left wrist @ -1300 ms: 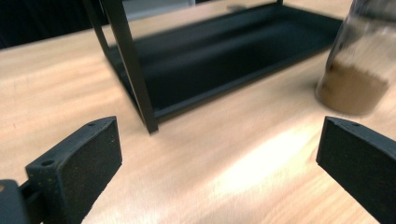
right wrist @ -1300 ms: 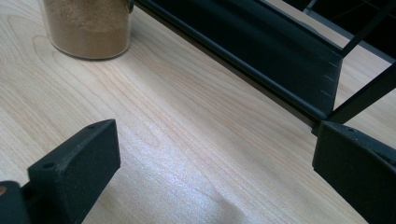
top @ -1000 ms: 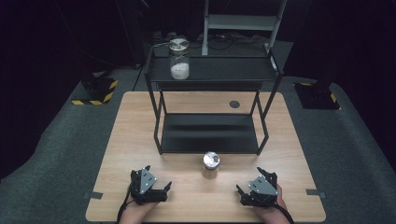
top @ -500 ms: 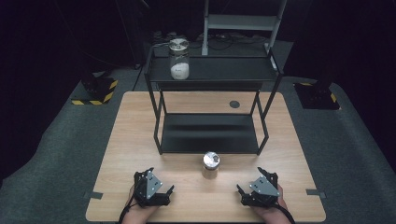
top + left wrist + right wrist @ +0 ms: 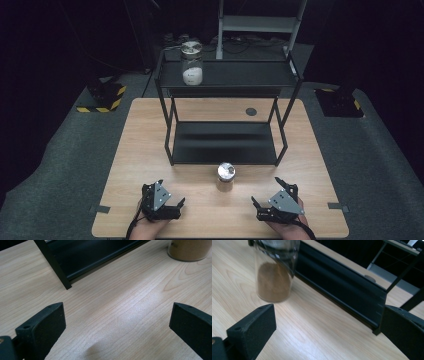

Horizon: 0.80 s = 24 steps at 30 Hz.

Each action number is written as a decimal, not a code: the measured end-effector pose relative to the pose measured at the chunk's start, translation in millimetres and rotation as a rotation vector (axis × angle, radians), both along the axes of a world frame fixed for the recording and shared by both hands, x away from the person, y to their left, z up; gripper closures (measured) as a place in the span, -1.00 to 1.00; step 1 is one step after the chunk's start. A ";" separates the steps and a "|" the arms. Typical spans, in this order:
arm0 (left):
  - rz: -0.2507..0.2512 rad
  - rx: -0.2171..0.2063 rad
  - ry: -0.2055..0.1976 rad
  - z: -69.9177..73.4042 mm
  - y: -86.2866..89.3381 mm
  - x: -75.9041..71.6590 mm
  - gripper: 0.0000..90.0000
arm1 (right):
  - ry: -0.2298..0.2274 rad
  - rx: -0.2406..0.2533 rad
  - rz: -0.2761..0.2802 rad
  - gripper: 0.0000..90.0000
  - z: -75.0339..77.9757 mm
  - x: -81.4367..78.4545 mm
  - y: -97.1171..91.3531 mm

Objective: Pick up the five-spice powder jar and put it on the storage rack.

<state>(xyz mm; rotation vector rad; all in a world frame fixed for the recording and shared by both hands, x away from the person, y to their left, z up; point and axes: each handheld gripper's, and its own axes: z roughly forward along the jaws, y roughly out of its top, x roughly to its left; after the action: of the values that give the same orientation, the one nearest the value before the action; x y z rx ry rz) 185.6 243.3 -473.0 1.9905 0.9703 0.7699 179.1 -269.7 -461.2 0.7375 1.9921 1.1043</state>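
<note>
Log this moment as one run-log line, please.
left gripper: open, empty | right gripper: open, empty | glass jar of brown powder with silver lid: upright on wooden table, between grippers, untouched

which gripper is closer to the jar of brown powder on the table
The right, but only slightly. The right gripper sits to the right of the jar of brown powder and nearer the person; the left gripper sits farther off to its left.
</note>
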 end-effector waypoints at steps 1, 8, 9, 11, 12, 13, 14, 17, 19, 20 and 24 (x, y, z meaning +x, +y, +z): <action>0.000 -0.001 -0.001 -0.2 0.1 -0.2 -0.98 | -0.004 0.004 0.003 -1.00 0.8 -0.7 0.8; -0.007 0.020 -0.009 -0.2 -2.4 -2.1 -0.98 | -0.011 0.032 0.023 -1.00 5.5 -1.0 6.7; -0.011 0.022 -0.011 -0.3 -2.5 -2.4 -0.98 | -0.012 0.036 0.025 -1.00 6.0 -0.9 7.7; -0.014 0.025 -0.013 -0.5 -2.6 -2.8 -0.98 | -0.013 0.041 0.028 -1.00 6.8 -0.5 9.4; -0.015 0.025 -0.013 -0.5 -2.5 -2.7 -0.98 | -0.012 0.045 0.030 -1.00 7.3 0.1 10.3; -0.014 0.024 -0.012 -0.4 -2.5 -2.6 -0.98 | -0.013 0.051 0.032 -1.00 7.6 0.7 11.2; -0.015 0.023 -0.012 -0.5 -2.1 -2.4 -0.98 | -0.012 0.060 0.035 -1.00 8.3 1.5 12.2; -0.014 0.018 -0.011 -0.5 -1.4 -2.3 -0.98 | -0.014 0.076 0.045 -1.00 10.0 3.5 14.9; -0.014 0.017 -0.010 -0.4 -1.2 -2.2 -0.98 | -0.016 0.080 0.051 -1.00 11.4 5.0 17.4; -0.015 0.017 -0.010 -0.4 -1.1 -2.1 -0.98 | -0.018 0.079 0.054 -1.00 12.0 5.6 18.3; -0.016 0.015 -0.009 -0.3 -0.7 -1.9 -0.98 | -0.017 0.096 0.065 -1.00 14.5 8.8 23.2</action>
<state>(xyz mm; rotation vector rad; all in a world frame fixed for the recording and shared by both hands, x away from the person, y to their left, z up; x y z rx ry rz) 183.7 242.5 -473.3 2.0040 0.9452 0.7791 187.9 -246.4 -446.7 0.7145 1.9720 1.2478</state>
